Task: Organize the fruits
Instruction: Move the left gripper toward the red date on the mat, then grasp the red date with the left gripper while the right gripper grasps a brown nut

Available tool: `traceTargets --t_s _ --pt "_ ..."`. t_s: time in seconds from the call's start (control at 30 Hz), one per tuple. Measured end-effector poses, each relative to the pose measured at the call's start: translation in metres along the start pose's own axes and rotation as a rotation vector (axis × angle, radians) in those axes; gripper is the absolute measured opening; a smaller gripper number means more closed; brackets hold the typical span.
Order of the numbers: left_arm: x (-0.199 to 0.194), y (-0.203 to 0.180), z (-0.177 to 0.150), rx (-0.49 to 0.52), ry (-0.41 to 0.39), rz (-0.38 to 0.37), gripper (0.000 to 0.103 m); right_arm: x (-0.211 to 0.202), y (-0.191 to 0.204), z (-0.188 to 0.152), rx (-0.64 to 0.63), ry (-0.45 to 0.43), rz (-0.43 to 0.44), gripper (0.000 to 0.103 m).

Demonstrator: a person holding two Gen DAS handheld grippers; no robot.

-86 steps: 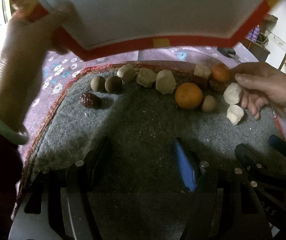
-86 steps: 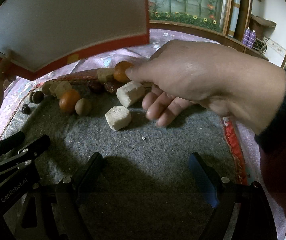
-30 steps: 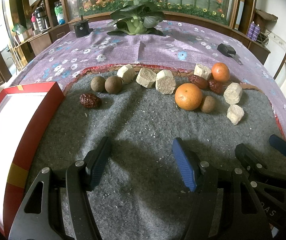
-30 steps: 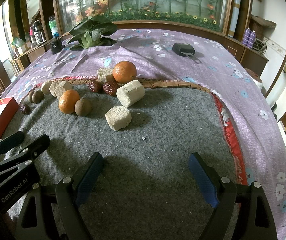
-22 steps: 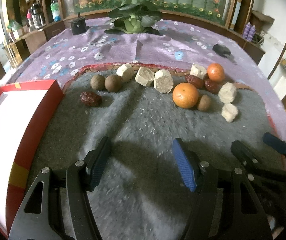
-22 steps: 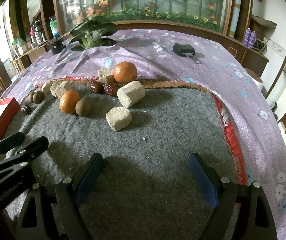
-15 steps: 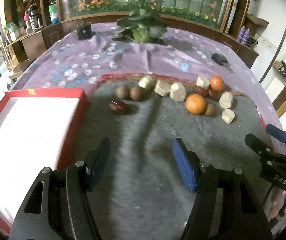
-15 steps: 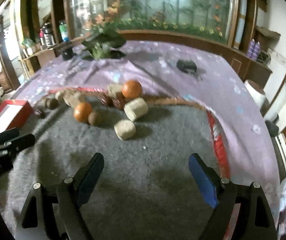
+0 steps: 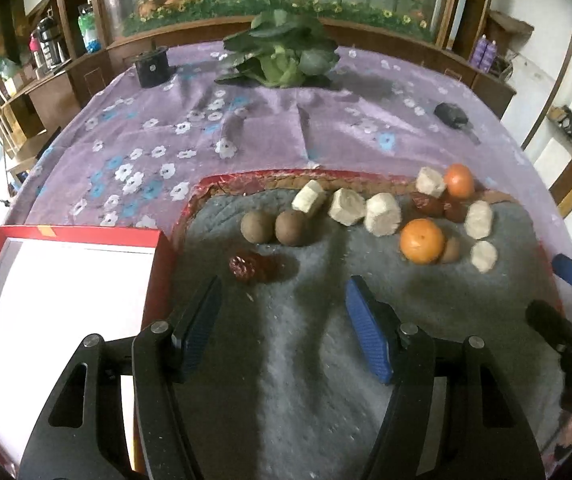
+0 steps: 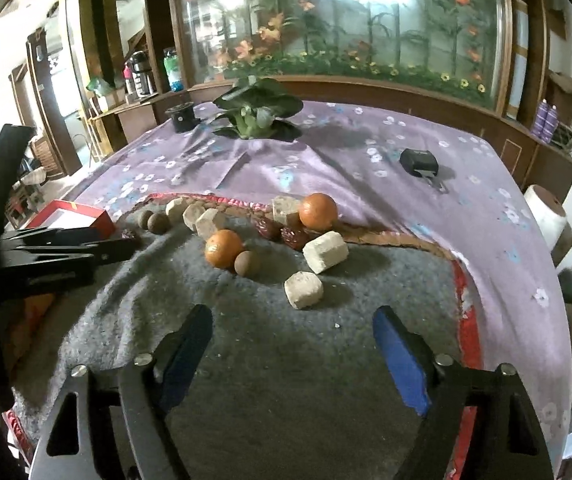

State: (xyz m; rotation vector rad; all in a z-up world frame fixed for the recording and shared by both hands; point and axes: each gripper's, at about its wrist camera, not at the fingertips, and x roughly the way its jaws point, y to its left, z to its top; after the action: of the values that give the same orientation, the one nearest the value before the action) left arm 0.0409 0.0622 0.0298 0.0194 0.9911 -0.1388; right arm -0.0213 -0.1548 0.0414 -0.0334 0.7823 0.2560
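Observation:
Fruits and snacks lie in a curved row on a grey felt mat [image 9: 306, 360]: two oranges [image 9: 422, 240] [image 9: 458, 181], round brown fruits [image 9: 273, 227], red dates [image 9: 251, 267] and several beige blocks [image 9: 382, 213]. A red box with a white inside [image 9: 61, 312] stands at the mat's left edge. My left gripper [image 9: 283, 324] is open and empty above the mat, just in front of the date. My right gripper [image 10: 292, 352] is open and empty, in front of a beige block [image 10: 303, 289] and an orange [image 10: 223, 248].
The mat lies on a purple flowered tablecloth [image 9: 245, 136]. A leafy green vegetable [image 9: 281, 56], a small black pot [image 9: 150, 68] and a black device [image 9: 450, 114] sit farther back. Wooden cabinets and a glass display stand behind. The other gripper shows at the right edge [image 9: 566, 320].
Both hands and the lifted box are gone from over the mat; the red box now rests at the left. Both grippers have risen and pulled back, so the row looks farther away.

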Motion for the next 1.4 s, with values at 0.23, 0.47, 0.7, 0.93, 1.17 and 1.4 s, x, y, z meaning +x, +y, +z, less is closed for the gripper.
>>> traceTargets --t_s 0.23,0.47,0.7,0.93,1.17,1.4 --pt "0.014 0.010 0.006 0.027 -0.003 -0.019 0.050 0.006 -0.004 -0.001 0.011 0.012 0.042 0.072" --pt "0.020 0.015 0.008 0.038 -0.005 -0.025 0.024 0.008 -0.003 0.000 -0.005 0.017 0.076 0.064" --pt "0.004 0.016 0.004 0.029 -0.042 -0.016 0.004 0.012 0.002 0.009 -0.036 0.025 0.163 0.064" --pt "-0.003 0.015 0.002 0.051 -0.042 -0.029 0.005 0.040 0.012 0.028 -0.134 0.084 0.175 0.064" --pt "0.000 0.013 0.004 0.074 -0.033 -0.062 0.012 0.038 0.007 0.023 -0.091 0.076 0.199 0.064" --pt "0.015 0.008 0.005 0.100 0.010 -0.026 0.019 0.034 0.008 0.025 -0.105 0.056 0.200 0.064"
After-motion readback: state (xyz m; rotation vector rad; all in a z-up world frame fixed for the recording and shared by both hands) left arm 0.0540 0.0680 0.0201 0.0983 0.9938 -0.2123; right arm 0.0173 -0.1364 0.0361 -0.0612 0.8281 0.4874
